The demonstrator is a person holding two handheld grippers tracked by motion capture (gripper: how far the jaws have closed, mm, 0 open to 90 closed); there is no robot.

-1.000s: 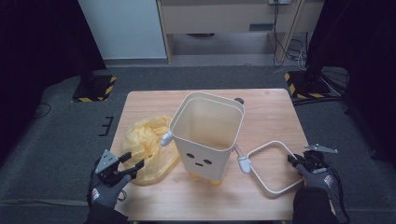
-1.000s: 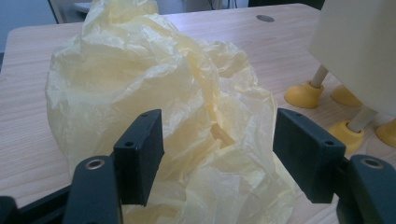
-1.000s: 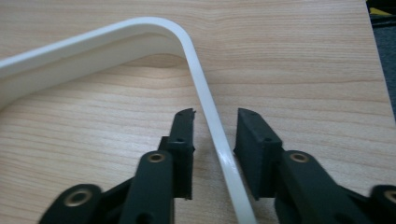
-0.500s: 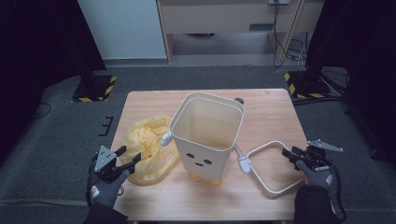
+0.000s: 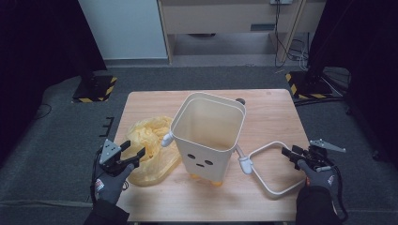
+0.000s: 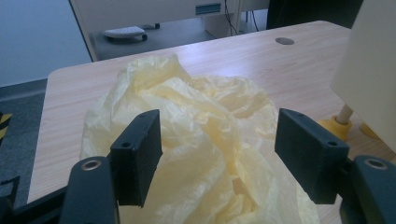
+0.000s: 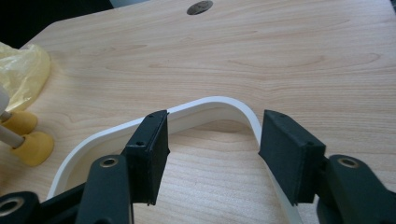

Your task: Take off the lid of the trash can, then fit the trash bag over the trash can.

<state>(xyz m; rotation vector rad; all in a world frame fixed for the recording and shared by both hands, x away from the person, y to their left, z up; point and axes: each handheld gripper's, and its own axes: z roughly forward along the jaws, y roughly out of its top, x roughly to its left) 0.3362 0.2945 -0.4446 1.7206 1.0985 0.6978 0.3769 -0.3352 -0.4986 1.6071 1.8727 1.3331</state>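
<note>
A cream bin (image 5: pixel 209 136) with a drawn face, small white arms and yellow feet stands upright mid-table. A crumpled yellow plastic bag (image 5: pixel 152 147) lies to its left. My left gripper (image 5: pixel 124 157) hovers at the bag's near edge, open; in the left gripper view the bag (image 6: pixel 205 121) spreads under and beyond the wide-apart jaws (image 6: pixel 219 154). A white rounded-square ring (image 5: pixel 277 168) lies flat to the right of the bin. My right gripper (image 5: pixel 288 153) is at the ring's right corner. Its jaws (image 7: pixel 212 149) have just been opening and straddle the ring's bend (image 7: pixel 210 105) without pinching it.
The wooden table (image 5: pixel 281 112) has a round cable hole (image 5: pixel 241 101) behind the bin. The bin's wall (image 6: pixel 369 70) and yellow feet (image 7: pixel 28 140) sit close to both grippers. Dark floor, two striped stand bases (image 5: pixel 94 89) and a cabinet lie beyond.
The right gripper's jaws have spread apart around the ring's corner, and the ring stays flat on the table. The left gripper has risen a little and moved forward toward the bag.
</note>
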